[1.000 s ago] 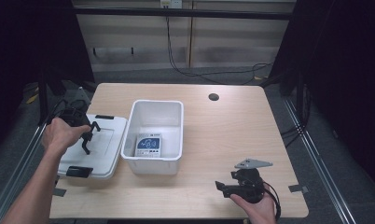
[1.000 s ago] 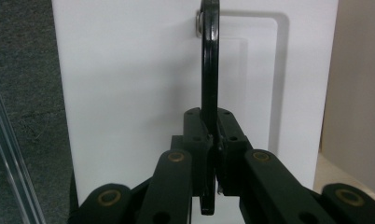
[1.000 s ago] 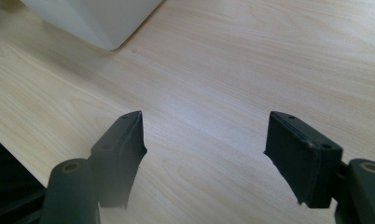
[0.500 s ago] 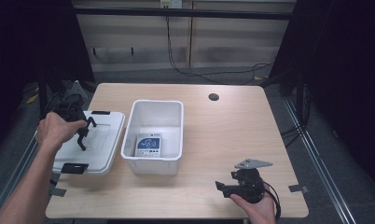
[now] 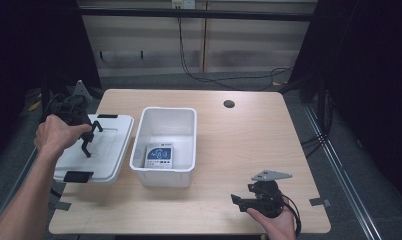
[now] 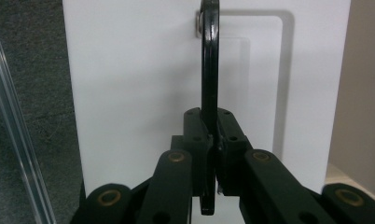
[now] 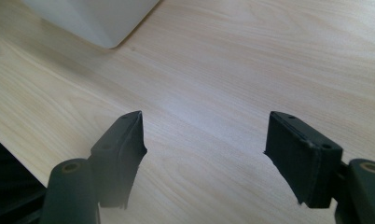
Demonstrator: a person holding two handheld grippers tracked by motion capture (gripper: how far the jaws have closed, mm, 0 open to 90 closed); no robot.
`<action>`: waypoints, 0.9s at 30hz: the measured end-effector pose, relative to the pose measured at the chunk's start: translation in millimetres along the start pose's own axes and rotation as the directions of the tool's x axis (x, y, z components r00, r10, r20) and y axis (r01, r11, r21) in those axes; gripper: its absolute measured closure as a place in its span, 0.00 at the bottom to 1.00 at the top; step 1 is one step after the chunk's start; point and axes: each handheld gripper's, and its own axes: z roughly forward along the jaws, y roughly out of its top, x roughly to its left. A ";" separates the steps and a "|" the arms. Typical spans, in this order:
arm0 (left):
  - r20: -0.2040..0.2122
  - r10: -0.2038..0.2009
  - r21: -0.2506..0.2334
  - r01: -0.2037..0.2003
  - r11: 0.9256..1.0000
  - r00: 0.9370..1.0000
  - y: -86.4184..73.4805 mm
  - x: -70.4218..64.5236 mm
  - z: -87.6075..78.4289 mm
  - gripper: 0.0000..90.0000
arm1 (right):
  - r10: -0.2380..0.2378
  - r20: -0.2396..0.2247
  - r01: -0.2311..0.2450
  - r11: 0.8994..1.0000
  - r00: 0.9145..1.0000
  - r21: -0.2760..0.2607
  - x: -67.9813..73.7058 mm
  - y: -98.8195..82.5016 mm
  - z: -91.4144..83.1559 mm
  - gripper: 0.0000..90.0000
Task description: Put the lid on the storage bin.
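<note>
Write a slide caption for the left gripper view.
Left gripper clamped on the black handle of a white lid.

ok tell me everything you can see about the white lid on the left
The white lid looks like smooth plastic, rectangular with rounded corners and a raised panel on top. It has black latches at its near and far ends and a black handle, swung up. The left tool is shut on that handle. The lid sits at the table's left edge, beside the open white bin.
</note>
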 end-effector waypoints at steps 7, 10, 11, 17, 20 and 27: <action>0.008 0.005 0.008 -0.005 1.000 1.000 0.4 -0.8 -5.1 0.95 | -0.002 -0.001 0.002 1.000 1.000 0.000 0.0 -0.1 0.0 0.31; 0.017 0.005 -0.001 -0.005 1.000 1.000 0.4 -0.1 -10.8 0.94 | 0.000 0.000 0.000 1.000 1.000 0.001 -0.1 -0.2 -0.1 0.31; 0.014 0.008 -0.002 -0.008 1.000 1.000 0.4 -0.6 -11.8 0.94 | -0.002 -0.001 0.002 1.000 1.000 0.000 -0.2 -0.1 0.0 0.31; 0.011 0.020 -0.005 -0.020 1.000 1.000 1.6 -2.4 -22.0 0.94 | -0.002 0.000 0.002 1.000 1.000 0.003 0.1 -0.2 0.4 0.30; 0.017 0.022 -0.006 -0.022 1.000 1.000 2.1 -4.3 -25.5 0.94 | -0.004 0.000 0.004 1.000 1.000 0.004 -0.4 -0.4 0.3 0.30; 0.021 0.021 -0.027 -0.020 0.999 1.000 3.3 -7.2 -36.9 0.94 | -0.003 0.000 0.003 1.000 1.000 0.005 -0.3 -0.4 0.4 0.30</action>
